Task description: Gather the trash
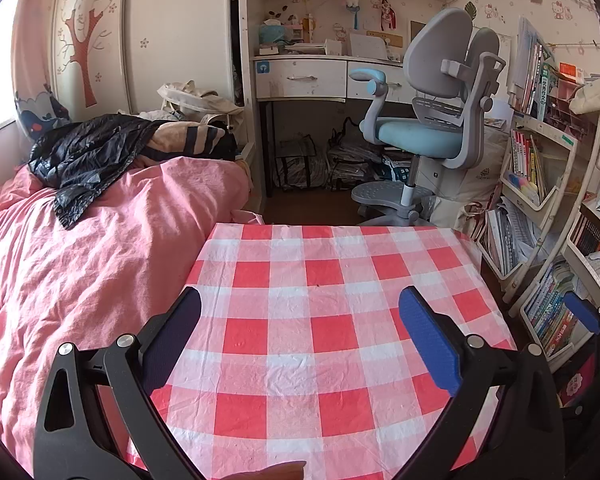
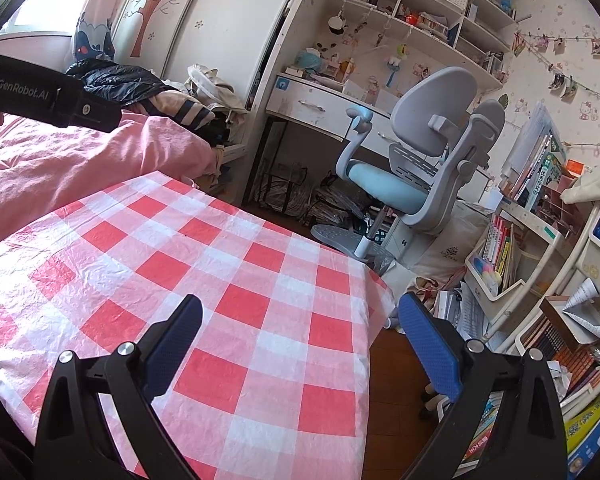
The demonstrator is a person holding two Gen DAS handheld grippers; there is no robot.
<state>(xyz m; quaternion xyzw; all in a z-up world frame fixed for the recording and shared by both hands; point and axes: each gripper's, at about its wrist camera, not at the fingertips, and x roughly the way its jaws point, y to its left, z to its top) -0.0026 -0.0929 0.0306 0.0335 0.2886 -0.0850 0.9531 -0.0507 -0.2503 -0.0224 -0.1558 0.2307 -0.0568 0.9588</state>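
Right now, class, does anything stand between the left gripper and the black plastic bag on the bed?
Nothing visible does. The open left gripper hovers over the checked tablecloth; only pink duvet separates it from the black plastic bag.

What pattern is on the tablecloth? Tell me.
Red, pink and white checks on the tablecloth; clearest in the left wrist view.
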